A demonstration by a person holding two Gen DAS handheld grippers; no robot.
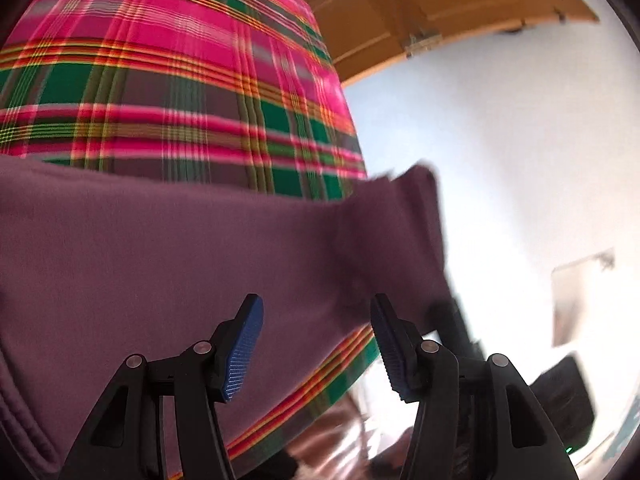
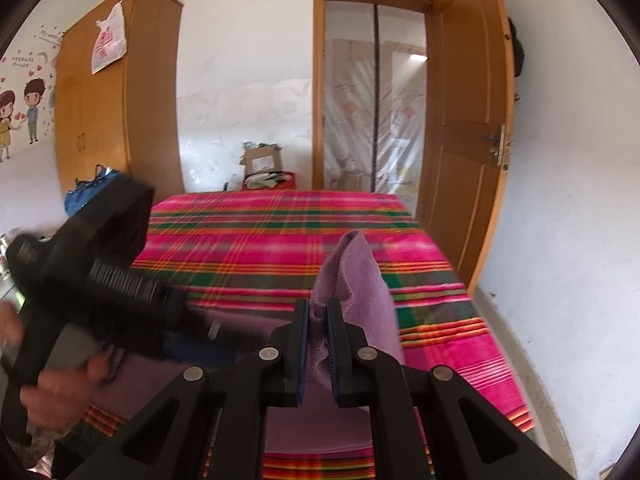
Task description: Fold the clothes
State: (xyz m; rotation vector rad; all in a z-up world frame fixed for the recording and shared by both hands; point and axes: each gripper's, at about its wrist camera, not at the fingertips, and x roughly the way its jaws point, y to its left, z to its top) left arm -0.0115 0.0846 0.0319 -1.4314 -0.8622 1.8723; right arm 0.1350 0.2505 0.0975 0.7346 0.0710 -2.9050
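**Right wrist view: purple garment pinched up off the bed**

Right gripper (image 2: 318,312) clamps a raised fold of the purple garment (image 2: 356,280) above the plaid bedspread (image 2: 260,236). Left gripper (image 1: 316,320) (fingers spread, grasping nothing) hovers over the same cloth, held by a hand (image 2: 52,392).

Bed under pink-green-orange plaid cover (image 2: 280,240), filling mid room. Tall wooden wardrobe (image 2: 108,92) at left wall, white plastic bag (image 2: 109,36) hanging on its front. Cartoon couple stickers (image 2: 20,116) on wall further left. Open wooden door (image 2: 468,140) at right, beside doorway with translucent strip curtain (image 2: 372,100). Cardboard box (image 2: 262,160) on clutter behind bed. Blue bag (image 2: 86,192) near wardrobe foot.
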